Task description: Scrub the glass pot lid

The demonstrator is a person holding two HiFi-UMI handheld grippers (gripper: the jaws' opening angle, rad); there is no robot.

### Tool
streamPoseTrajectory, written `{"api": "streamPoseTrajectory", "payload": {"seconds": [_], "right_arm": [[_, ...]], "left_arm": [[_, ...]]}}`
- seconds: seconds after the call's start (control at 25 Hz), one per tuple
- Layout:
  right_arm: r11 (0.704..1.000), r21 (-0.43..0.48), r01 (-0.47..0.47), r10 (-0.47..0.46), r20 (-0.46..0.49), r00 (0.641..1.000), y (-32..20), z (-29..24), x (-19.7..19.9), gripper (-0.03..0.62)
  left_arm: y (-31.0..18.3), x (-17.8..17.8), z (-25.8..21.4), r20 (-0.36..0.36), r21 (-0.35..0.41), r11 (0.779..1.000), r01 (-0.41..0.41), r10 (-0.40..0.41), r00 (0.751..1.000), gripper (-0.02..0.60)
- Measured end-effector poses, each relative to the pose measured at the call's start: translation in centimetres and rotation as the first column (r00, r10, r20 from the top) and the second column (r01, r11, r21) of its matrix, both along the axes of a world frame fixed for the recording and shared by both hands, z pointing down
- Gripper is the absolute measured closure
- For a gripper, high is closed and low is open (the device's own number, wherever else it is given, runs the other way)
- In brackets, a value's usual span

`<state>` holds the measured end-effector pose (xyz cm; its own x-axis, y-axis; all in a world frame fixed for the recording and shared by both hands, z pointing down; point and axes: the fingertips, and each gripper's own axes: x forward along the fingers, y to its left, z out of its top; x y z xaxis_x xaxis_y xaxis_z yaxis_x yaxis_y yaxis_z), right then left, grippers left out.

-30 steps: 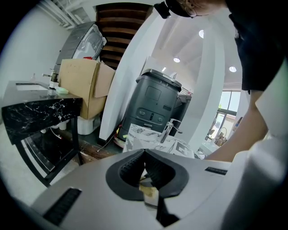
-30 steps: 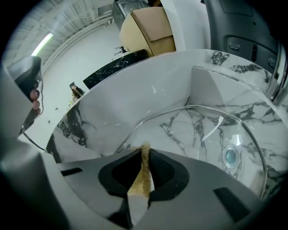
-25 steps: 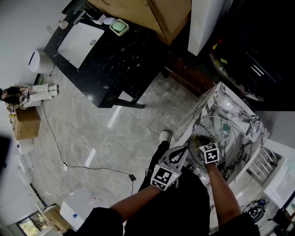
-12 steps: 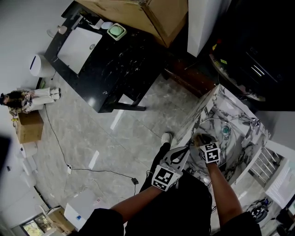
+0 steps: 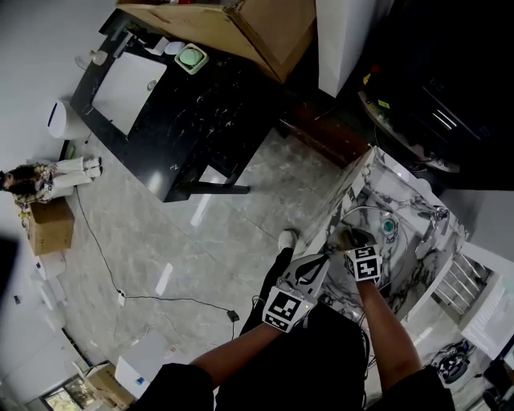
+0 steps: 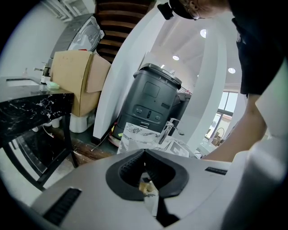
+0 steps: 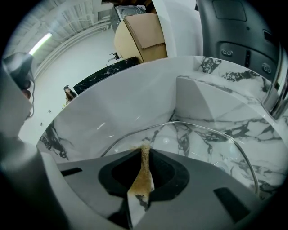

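Note:
The glass pot lid lies in the white marble sink, its clear rim curving around my right gripper's jaws. My right gripper is shut on a thin brown scouring pad, held edge-on just over the lid. In the head view the same gripper reaches into the sink over the lid. My left gripper hovers at the sink's near edge, left of the right one. Its jaws are shut with nothing visibly gripped.
A chrome faucet stands at the sink's far side. A dark grey machine rises behind it. A black marble table and a cardboard box stand across the grey floor. A cable runs over that floor.
The right gripper with the pad has shifted slightly farther in over the lid. The left gripper has barely moved.

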<state>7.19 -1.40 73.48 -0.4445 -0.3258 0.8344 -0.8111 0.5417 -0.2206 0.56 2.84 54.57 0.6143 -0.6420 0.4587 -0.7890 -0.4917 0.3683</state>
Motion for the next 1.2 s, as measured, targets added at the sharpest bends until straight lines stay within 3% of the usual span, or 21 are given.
{"api": "streamPoseTrajectory", "payload": {"seconds": [0.52, 1.2], "right_arm": [[0.998, -0.012, -0.058, 0.058, 0.002, 0.998, -1.2, 0.3, 1.6, 0.534], [0.999, 0.034, -0.021, 0.022, -0.028, 0.999, -2.2, 0.2, 2.9, 0.534]], "left_arm": [[-0.7, 0.8, 0.4, -0.003, -0.011, 1.0, -0.01, 0.01, 1.0, 0.566], [-0.8, 1.5, -0.2, -0.002, 0.008, 1.0, -0.015, 0.015, 1.0, 0.566]]}}
